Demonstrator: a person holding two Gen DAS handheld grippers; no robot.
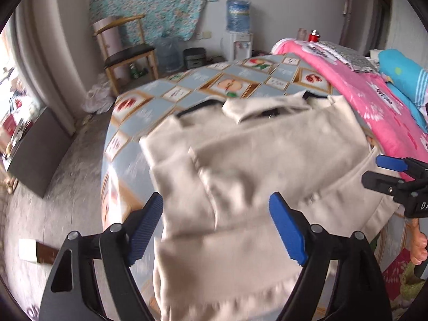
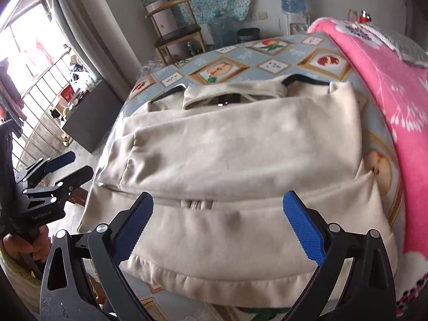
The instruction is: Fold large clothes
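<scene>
Left gripper (image 1: 216, 227) angled downward over beige garment (image 1: 254, 160), jaws wide, empty; right gripper (image 2: 218, 224) likewise, at its 3 o'clock.

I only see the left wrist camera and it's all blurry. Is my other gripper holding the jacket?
Observer: No. The right gripper is wide open above the beige jacket, with nothing pinched.
Operator: Where does the jacket end near me?
Observer: Its bottom hem lies flat close to the near edge of the bed.
Operator: What's by the bright window?
Observer: A metal railing runs along it.
</scene>
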